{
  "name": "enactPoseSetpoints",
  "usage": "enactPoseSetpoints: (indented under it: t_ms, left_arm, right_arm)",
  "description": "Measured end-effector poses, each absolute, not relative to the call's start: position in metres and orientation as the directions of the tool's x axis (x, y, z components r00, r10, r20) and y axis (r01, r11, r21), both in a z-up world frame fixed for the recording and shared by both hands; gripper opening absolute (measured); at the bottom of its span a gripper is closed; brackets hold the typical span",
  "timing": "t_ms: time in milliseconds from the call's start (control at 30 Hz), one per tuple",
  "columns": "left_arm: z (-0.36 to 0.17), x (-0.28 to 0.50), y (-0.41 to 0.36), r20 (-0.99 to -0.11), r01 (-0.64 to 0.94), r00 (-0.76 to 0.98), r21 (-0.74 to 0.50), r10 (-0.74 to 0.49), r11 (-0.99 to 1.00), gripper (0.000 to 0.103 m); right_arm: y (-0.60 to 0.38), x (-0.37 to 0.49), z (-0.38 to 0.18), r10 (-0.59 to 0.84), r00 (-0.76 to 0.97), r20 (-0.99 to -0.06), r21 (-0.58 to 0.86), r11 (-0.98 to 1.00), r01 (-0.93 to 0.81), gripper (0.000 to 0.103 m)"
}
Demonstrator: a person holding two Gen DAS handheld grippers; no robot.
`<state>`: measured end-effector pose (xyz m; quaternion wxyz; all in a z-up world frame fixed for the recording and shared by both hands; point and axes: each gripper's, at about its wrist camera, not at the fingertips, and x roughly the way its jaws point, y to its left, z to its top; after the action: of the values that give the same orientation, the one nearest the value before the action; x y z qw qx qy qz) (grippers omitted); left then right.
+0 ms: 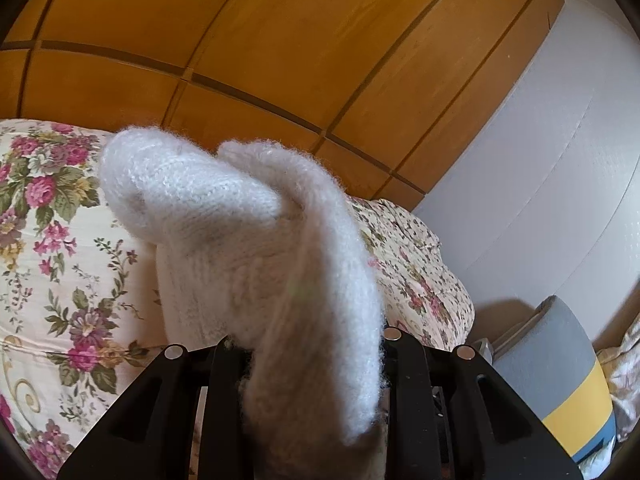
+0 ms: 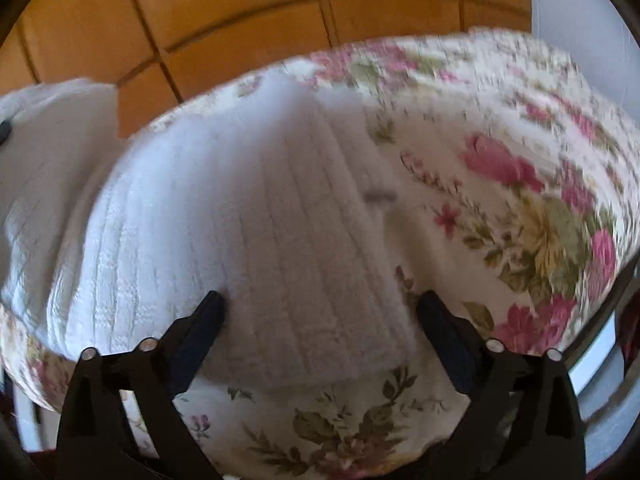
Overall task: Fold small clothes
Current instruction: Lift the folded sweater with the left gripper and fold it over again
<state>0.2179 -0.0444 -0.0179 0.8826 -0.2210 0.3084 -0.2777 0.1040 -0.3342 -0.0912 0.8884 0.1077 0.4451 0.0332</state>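
A fluffy white knitted garment [image 1: 248, 240] hangs over my left gripper [image 1: 312, 360], which is shut on a fold of it and holds it lifted above the floral bedspread [image 1: 52, 240]. In the right wrist view the same white knit [image 2: 248, 216] lies spread on the floral bedspread [image 2: 520, 208], its ribbed edge toward me. My right gripper [image 2: 320, 312] is open, its two dark fingers [image 2: 200, 332] on either side of the ribbed edge, just above it. The lifted part shows at far left [image 2: 44, 152].
A wooden panelled wardrobe [image 1: 280, 40] stands behind the bed. A white wall [image 1: 540, 160] is at right. A grey, yellow and blue cushion [image 1: 560, 380] lies beside the bed at lower right.
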Motion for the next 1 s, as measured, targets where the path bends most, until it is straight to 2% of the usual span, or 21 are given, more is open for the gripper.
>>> enactPoseSetpoints:
  t_ms: [67,267,367,500,1000]
  left_arm:
    - [-0.018,0.218,-0.049,-0.424,0.362,0.650,-0.557,-0.631,0.748,0.023]
    - [-0.023,0.220,-0.063,-0.438,0.379,0.628,-0.550,-0.643,0.744,0.023]
    - [-0.024,0.224,-0.070,-0.449,0.391,0.620,-0.535,-0.644,0.749,0.023]
    - [-0.025,0.228,-0.080,-0.464,0.403,0.606,-0.521,-0.646,0.753,0.023]
    - [-0.030,0.241,-0.140,-0.513,0.485,0.547,-0.450,-0.661,0.750,0.023]
  right_arm:
    - [-0.329,0.104,-0.093,0.139,0.607,-0.782,0.185,0.983,0.014,0.101]
    - [-0.340,0.107,-0.091,0.179,0.613,-0.770,0.243,0.970,0.022,0.101]
    - [-0.357,0.104,-0.083,0.146,0.650,-0.746,0.275,0.956,0.100,0.101]
    - [-0.371,0.105,-0.088,0.101,0.629,-0.771,0.264,0.949,0.170,0.101]
    - [-0.373,0.103,-0.094,0.118,0.644,-0.756,0.280,0.947,0.156,0.101]
